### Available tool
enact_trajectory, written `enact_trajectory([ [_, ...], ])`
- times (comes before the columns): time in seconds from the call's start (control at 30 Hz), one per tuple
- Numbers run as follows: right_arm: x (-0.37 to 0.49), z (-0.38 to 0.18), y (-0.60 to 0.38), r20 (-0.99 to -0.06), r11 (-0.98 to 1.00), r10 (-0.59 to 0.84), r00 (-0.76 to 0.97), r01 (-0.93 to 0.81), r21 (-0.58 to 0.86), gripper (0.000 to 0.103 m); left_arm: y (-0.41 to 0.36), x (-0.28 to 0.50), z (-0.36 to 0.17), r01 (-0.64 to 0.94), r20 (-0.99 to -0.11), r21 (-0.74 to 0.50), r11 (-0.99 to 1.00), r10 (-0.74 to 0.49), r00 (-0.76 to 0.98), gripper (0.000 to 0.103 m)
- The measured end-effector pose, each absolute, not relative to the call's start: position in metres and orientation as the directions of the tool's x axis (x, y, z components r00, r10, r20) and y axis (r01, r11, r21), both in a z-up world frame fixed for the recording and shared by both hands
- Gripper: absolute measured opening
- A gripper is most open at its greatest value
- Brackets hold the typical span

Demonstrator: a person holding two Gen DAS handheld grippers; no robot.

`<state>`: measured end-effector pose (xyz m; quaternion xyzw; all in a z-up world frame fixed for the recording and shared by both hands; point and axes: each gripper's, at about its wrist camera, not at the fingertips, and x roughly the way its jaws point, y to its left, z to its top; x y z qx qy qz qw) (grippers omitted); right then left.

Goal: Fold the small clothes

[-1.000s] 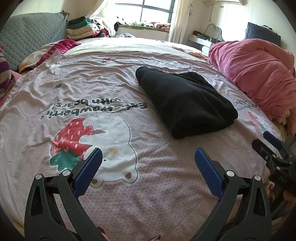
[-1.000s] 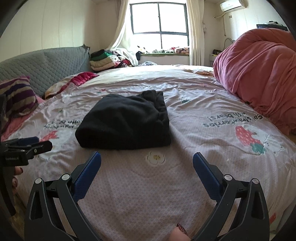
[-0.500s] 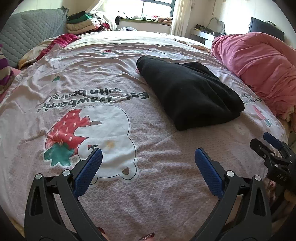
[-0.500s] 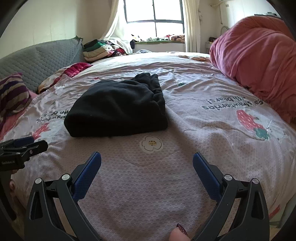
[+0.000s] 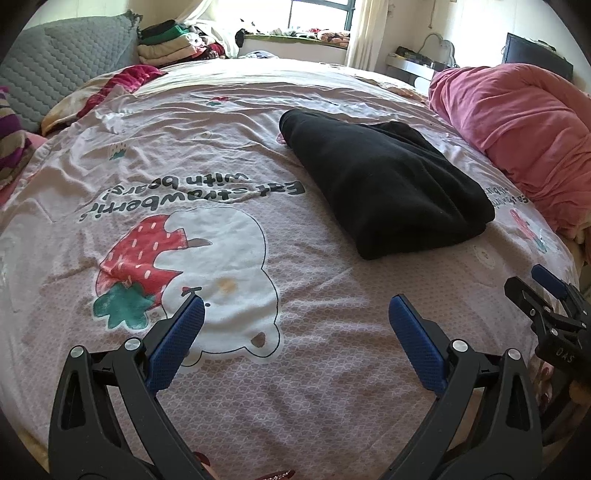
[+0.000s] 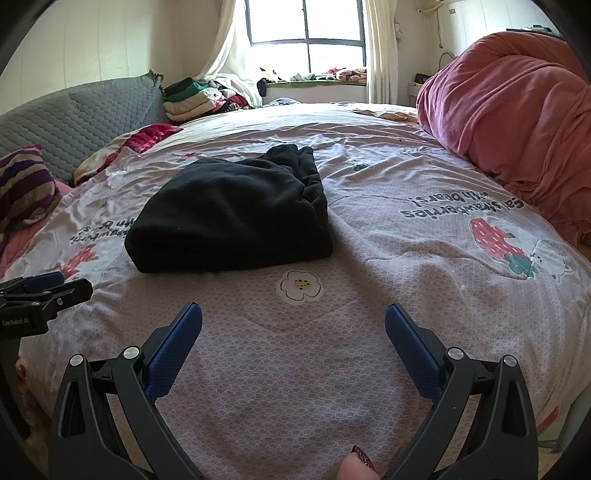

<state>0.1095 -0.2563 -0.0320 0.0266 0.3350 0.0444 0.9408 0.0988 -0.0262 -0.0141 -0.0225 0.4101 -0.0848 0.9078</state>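
Garment: folded black fleece garment (image 6: 232, 210) — ahead-left of right gripper (image 6: 293, 317), long axis running away.
Left gripper (image 5: 295, 314): wide open, empty — farther off.
Right gripper: wide open, empty.

Bed (image 5: 258, 369) under folded black garment (image 5: 384, 184)

1. Daylight enters through the dark-framed window (image 6: 306, 35) at the far wall; its panes are blown out to white.
2. The room is bright, and the folded black fleece garment (image 6: 236, 210) shows little surface detail.
3. Shadows near the window-lit bed are soft.
4. Fisheye bending curves both views, with black vignetted corners.
5. Focus is sharp.
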Motion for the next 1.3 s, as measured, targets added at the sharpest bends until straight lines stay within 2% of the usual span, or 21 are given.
enact_trajectory([
  [1.3, 0.1125, -0.0353, -0.2576, -0.636, 0.995, 0.096, 0.766, -0.070, 0.065, 0.098, -0.0249, 0.0973, -0.0113, 0.120, -0.748, -0.111, 0.987, -0.162, 0.643, 0.094],
])
